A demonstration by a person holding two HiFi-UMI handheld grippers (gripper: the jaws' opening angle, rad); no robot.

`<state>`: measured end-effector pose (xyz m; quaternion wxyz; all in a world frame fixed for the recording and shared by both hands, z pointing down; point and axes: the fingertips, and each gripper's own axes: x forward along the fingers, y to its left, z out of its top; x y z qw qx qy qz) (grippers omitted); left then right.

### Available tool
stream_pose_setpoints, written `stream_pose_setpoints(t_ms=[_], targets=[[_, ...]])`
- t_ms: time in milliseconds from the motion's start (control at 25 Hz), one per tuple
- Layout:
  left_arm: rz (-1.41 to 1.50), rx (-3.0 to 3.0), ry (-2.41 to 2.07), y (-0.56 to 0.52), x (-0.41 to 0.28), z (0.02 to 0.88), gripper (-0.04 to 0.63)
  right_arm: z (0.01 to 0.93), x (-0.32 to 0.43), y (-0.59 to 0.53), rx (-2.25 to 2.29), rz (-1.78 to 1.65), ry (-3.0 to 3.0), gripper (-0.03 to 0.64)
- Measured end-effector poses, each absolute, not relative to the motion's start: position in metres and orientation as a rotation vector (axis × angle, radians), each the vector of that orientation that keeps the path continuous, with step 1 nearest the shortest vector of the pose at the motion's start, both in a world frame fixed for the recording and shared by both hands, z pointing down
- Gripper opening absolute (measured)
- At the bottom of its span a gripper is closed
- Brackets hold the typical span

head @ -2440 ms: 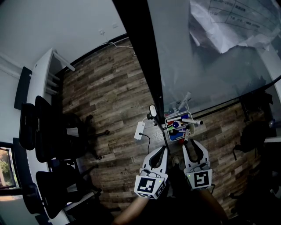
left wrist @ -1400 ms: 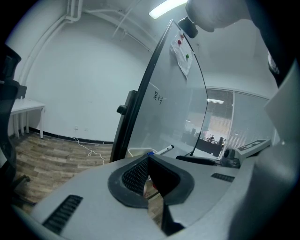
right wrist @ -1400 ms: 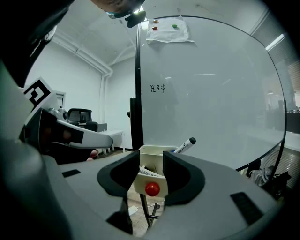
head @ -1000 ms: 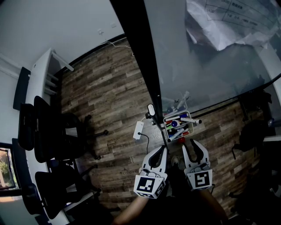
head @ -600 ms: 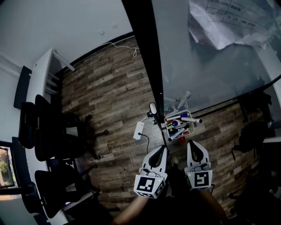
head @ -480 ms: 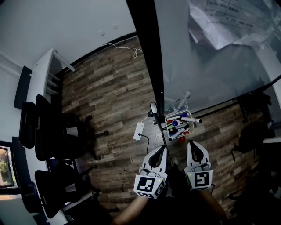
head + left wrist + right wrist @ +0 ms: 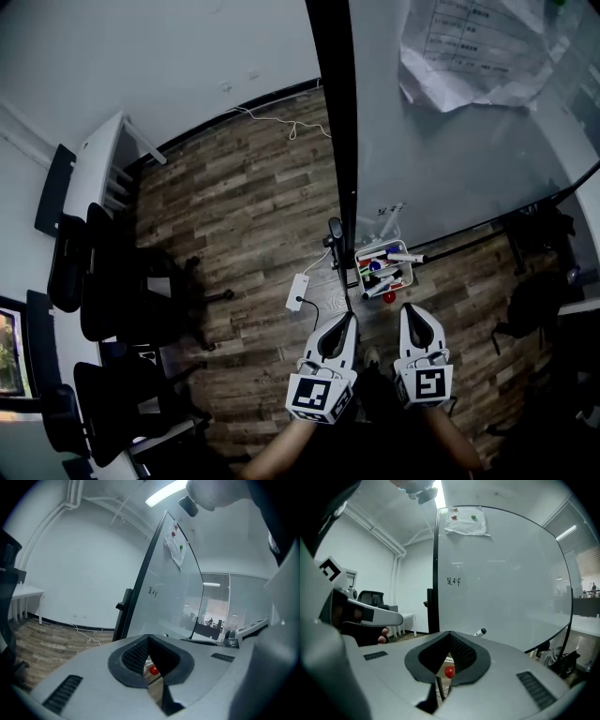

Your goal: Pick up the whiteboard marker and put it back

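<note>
A small marker tray hangs at the foot of the whiteboard, holding several coloured markers. One white marker sticks out over its right rim; its capped end also shows in the right gripper view. A red round piece sits at the tray's near edge. My left gripper is shut and holds nothing, a little short of the tray on its left. My right gripper is also shut and holds nothing, just short of the tray.
The whiteboard's black frame post rises right ahead of the left gripper. A white power strip with its cable lies on the wood floor to the left. Black office chairs and a white desk stand far left. Paper hangs on the board.
The right gripper's jaws stood open a second ago and are now shut on nothing. The tray now sits slightly farther from both grippers in the head view.
</note>
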<state>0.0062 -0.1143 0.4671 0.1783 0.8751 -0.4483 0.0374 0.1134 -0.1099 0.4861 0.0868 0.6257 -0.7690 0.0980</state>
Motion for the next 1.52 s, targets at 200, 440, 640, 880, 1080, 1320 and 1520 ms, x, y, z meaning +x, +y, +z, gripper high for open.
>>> stream_pose_setpoints(t_ms=[200, 440, 640, 880, 1080, 1320, 1520], targets=[[0.081, 2.497, -1.273, -0.108, 0.001, 0.456, 0.008, 0.481, 0.110, -0.100, 1.875, 0.273, -2.332, 0.014], [0.021, 2.545, -1.277, -0.096, -0.002, 0.431, 0.008, 0.459, 0.107, -0.082, 1.918, 0.260, -2.347, 0.014], [-0.036, 2.597, -1.284, -0.083, -0.005, 0.408, 0.008, 0.437, 0.104, -0.067, 1.938, 0.194, -2.363, 0.014], [-0.070, 2.633, -1.300, -0.065, -0.011, 0.392, 0.008, 0.417, 0.101, -0.050, 1.954, 0.173, -2.384, 0.014], [-0.076, 2.659, -1.320, -0.059, -0.015, 0.384, 0.008, 0.405, 0.096, -0.040, 1.951, 0.164, -2.410, 0.014], [-0.088, 2.653, -1.341, -0.051, -0.021, 0.381, 0.008, 0.391, 0.090, -0.031, 1.952, 0.142, -2.429, 0.012], [-0.088, 2.652, -1.340, -0.049, -0.022, 0.383, 0.008, 0.381, 0.090, -0.028, 1.950, 0.086, -2.444, 0.012]])
